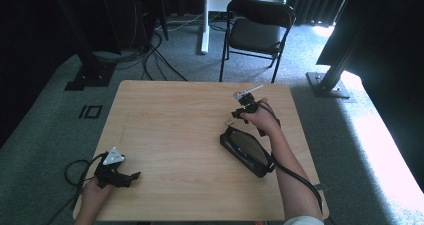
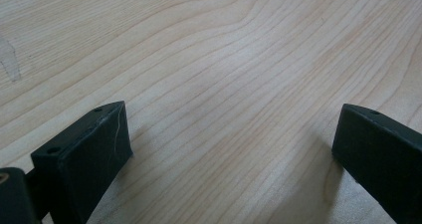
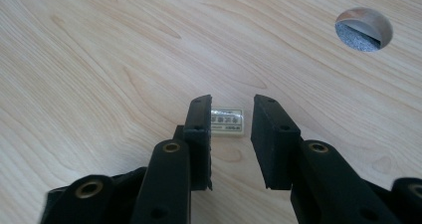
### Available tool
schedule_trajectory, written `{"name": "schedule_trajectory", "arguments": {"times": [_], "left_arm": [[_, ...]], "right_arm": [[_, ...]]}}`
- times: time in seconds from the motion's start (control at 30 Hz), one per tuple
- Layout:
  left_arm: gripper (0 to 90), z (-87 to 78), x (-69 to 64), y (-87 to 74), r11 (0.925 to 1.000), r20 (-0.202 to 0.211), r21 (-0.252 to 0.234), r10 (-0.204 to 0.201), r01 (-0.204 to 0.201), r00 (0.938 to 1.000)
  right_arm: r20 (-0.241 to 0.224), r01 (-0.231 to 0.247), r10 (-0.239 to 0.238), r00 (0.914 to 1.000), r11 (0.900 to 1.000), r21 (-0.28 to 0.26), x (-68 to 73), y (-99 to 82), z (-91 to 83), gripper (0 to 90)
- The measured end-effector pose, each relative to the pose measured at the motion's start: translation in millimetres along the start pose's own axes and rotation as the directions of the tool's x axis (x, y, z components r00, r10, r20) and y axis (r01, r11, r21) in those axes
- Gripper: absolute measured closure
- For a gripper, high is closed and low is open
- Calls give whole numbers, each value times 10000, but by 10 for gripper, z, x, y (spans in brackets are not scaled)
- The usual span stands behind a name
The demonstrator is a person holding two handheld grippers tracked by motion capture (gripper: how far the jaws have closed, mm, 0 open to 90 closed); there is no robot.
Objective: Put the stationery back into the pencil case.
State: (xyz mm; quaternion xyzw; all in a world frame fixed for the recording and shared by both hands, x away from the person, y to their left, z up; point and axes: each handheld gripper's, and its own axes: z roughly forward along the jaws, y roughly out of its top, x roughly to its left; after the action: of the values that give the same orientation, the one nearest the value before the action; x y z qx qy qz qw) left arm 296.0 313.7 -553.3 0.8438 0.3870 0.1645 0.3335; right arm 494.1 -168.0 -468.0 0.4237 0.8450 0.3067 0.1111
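The left tool (image 1: 131, 177) rests at the near left corner of the wooden counter (image 1: 175, 130), jaws spread wide around bare wood. Farther right, a black pouch (image 1: 246, 150) lies flat. Just beyond it, the right tool (image 3: 230, 115) stands narrowly parted, gripping nothing, a small white eraser (image 3: 227, 121) lying on the counter just past its tips.

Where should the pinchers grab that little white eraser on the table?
Probably across its two long sides, coming straight down from above. The eraser lies flat on the table, a small low block, so only its side faces give the pads something to squeeze. The right gripper already hangs just over it, jaws slightly apart.
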Motion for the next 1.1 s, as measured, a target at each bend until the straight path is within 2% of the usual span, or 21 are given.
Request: {"name": "schedule_trajectory", "arguments": {"times": [0.1, 0.3, 0.47, 0.73, 1.1], "left_arm": [[22, 0, 0, 0, 10000, -1, -1, -3, 3, 10000], [22, 0, 0, 0, 10000, -1, -2, -1, 1, 10000], [22, 0, 0, 0, 10000, -1, -2, 2, -2, 10000], [21, 0, 0, 0, 10000, -1, -2, -1, 1, 10000], [22, 0, 0, 0, 10000, -1, -2, -1, 1, 10000]], "right_arm": [[-109, 43, -42, 9999, 9999, 106, -28, -8, 72, 678], [5, 132, -133, 9999, 9983, 570, -64, -20, 221, 656], [-152, 354, -342, 9993, 9951, 921, -23, 4, 314, 631], [-104, 594, -586, 9982, 9909, 1205, -7, 16, 412, 594], [-132, 599, -585, 9982, 9840, 1681, 6, -22, 548, 572]]}}
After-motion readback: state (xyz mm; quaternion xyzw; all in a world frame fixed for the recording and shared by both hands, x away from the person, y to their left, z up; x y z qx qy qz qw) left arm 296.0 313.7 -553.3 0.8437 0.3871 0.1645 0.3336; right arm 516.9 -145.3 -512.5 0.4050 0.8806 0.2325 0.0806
